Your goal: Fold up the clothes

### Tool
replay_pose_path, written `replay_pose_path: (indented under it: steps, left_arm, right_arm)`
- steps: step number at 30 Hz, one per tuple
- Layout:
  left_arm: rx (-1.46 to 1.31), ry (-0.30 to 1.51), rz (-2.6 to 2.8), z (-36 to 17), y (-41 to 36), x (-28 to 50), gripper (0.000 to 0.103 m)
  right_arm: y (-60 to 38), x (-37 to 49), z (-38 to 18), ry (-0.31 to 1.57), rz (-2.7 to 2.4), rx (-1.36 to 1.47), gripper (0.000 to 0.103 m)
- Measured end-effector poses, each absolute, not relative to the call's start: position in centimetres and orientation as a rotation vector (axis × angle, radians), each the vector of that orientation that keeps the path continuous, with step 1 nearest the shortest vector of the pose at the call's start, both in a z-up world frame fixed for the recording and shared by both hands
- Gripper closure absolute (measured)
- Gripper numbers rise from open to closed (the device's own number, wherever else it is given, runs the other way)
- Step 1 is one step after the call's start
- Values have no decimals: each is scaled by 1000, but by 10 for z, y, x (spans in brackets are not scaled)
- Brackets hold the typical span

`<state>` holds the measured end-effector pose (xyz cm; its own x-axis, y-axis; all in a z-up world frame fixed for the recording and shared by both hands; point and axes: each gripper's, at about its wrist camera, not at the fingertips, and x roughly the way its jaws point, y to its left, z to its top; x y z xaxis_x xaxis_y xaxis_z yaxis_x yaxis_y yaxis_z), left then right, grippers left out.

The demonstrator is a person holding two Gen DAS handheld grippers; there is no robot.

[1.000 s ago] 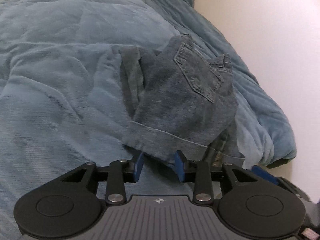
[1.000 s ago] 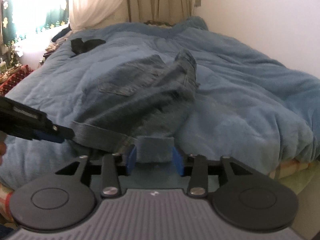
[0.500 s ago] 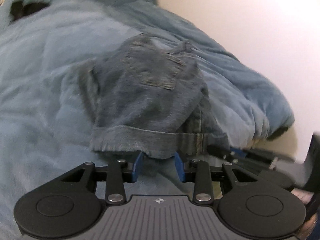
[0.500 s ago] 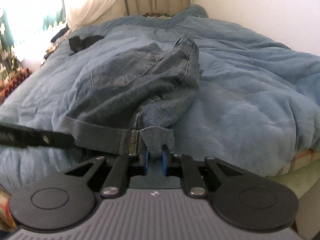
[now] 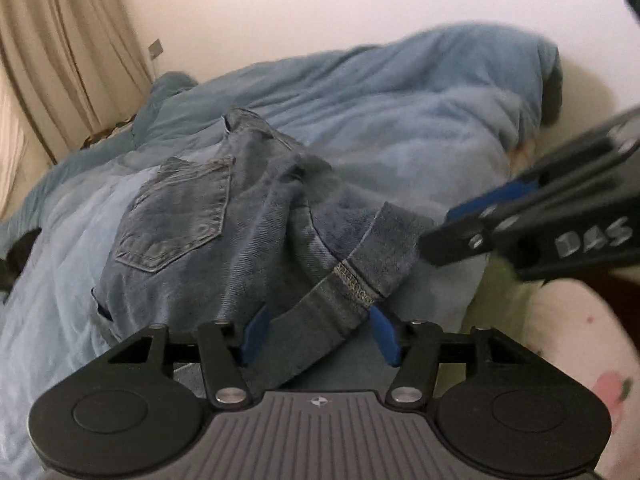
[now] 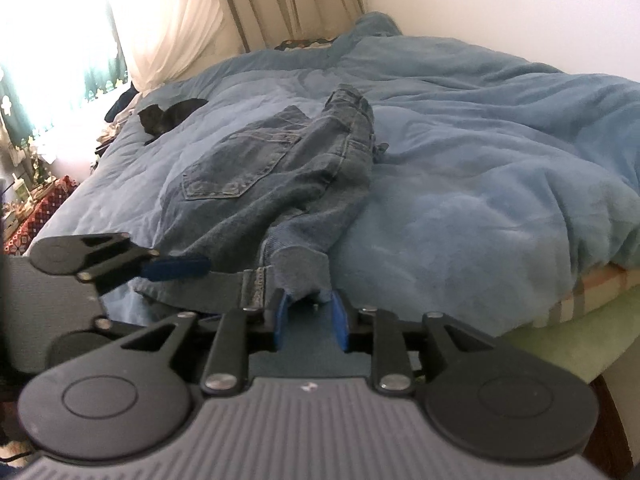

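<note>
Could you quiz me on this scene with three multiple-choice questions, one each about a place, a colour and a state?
1. Where do the jeans lie?
A. on a chair
B. on the blue duvet
C. on the floor

2. What colour are the pads of the right claw?
A. blue
B. red
C. white

3. How does the left claw stand?
A. shut tight on a sock
B. out of sight
C. open, with the jeans' hem between its pads

Answers: B, the denim rests on the duvet; A, both pads show blue; C, a gap shows beside the hem.

The right tool (image 5: 460, 224) is motion-blurred, and the jeans' (image 5: 224, 240) hem hides behind the left tool's body.
</note>
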<state>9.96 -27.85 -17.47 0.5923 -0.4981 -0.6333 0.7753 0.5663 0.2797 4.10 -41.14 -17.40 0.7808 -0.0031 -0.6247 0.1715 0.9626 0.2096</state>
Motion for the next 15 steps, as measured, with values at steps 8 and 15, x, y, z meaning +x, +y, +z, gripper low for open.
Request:
replay_pose_path:
  steps: [8, 15]
  left_arm:
    - [782, 384, -894, -190, -288, 78, 44]
    - [823, 263, -854, -196, -291, 75, 61]
  right_arm:
    - [-432, 23, -183, 672, -131, 316, 76]
    - [-435, 18, -189, 666, -123, 339, 76]
